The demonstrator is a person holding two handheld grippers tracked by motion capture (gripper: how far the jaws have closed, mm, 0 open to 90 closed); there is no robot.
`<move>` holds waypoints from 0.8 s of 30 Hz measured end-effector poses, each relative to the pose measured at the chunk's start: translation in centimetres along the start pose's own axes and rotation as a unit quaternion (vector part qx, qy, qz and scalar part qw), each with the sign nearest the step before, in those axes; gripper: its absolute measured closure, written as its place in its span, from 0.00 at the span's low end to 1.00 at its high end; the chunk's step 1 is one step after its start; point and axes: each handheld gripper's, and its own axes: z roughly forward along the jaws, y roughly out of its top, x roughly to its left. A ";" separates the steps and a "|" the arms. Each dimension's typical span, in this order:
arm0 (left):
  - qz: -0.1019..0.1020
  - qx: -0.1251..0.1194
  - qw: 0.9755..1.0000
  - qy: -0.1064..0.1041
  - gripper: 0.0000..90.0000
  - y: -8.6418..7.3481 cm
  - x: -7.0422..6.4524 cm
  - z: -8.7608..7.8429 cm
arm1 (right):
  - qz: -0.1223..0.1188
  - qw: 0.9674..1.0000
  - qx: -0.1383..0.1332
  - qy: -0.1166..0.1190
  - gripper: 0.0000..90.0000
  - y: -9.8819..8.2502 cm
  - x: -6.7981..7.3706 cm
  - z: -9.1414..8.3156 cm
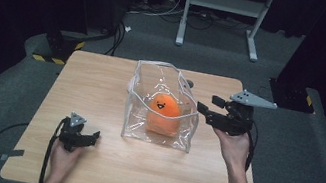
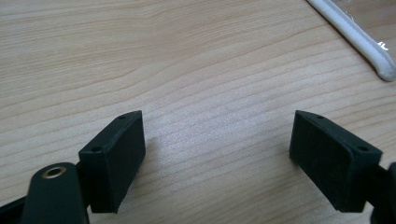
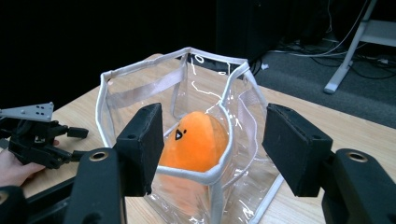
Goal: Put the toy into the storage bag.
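A clear plastic bag (image 1: 142, 95) with white trim stands upright and open-topped in the middle of the wooden table (image 1: 103, 76). Inside it sits an orange plush toy (image 1: 165, 112) with a smiling face. My right gripper (image 1: 208, 105) hovers at the bag's right side, open. In the right gripper view its pads (image 3: 142, 144) stand on either side of the bag's near corner (image 3: 212, 175) without pressing it, and the toy (image 3: 196, 140) shows behind. My left gripper (image 1: 86, 138) rests low at the table's front left, open (image 2: 215, 140) over bare wood, with nothing between its jaws.
A strip of the bag's white trim (image 2: 359, 39) crosses the top right of the left gripper view. The left gripper (image 3: 77, 144) also appears far off in the right gripper view. Beyond the table are a white frame's legs (image 1: 254, 36), floor cables and a striped stand base (image 1: 57, 47).
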 end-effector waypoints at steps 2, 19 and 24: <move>0.000 0.000 1.000 0.000 0.20 0.0 0.0 0.0 | 0.000 1.000 -0.002 -0.002 0.42 0.0 0.0 -0.2; 0.003 0.002 1.000 0.000 0.20 0.0 0.0 0.0 | 0.012 1.000 -0.020 -0.012 0.42 -0.9 -1.1 -2.1; 0.002 0.001 1.000 0.000 0.21 0.0 0.0 0.0 | 0.017 0.999 -0.025 -0.016 0.42 -1.1 -1.4 -2.6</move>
